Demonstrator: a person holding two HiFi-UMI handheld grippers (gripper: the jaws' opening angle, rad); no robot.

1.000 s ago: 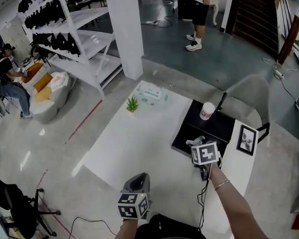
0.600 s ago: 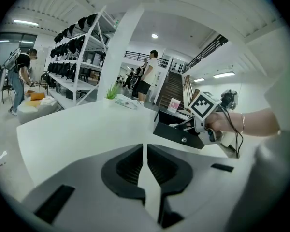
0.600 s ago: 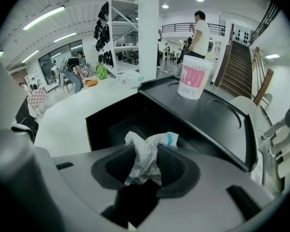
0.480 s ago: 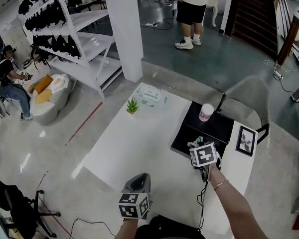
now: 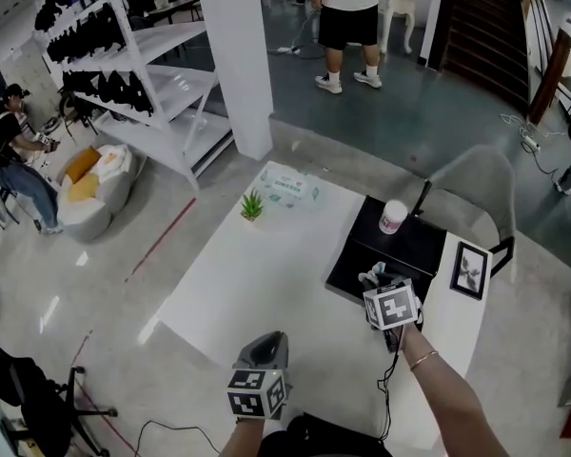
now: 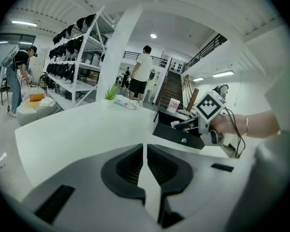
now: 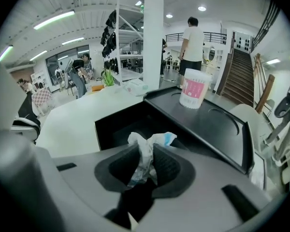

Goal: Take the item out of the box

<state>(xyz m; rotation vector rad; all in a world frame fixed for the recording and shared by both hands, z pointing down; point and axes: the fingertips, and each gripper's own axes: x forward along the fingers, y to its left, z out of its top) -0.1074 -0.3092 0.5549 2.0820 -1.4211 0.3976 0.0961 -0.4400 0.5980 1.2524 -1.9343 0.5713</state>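
A crumpled white wrapper with a blue patch [image 7: 146,146] rises from the open black box [image 7: 116,124]. My right gripper [image 7: 146,163] has just been closing and its pads now pinch this wrapper. In the head view the right gripper [image 5: 373,279] dips into the near end of the box [image 5: 354,253], with the wrapper [image 5: 368,276] at its tips. My left gripper [image 5: 266,343] rests shut over the table's near edge, well apart from the box. From the left gripper view, the left gripper [image 6: 145,178] points across the white table towards the box [image 6: 176,135].
A white cup with a pink label [image 5: 393,216] stands on the box's opened lid [image 5: 419,241]. A framed picture [image 5: 471,268] lies right of the box. A small plant [image 5: 252,204] and a wipes pack [image 5: 290,186] sit at the table's far side. A person stands beyond.
The right gripper's marker cube has tipped slightly while its hand kept its place over the box. The left gripper has not moved. The person in the background walked to the left.
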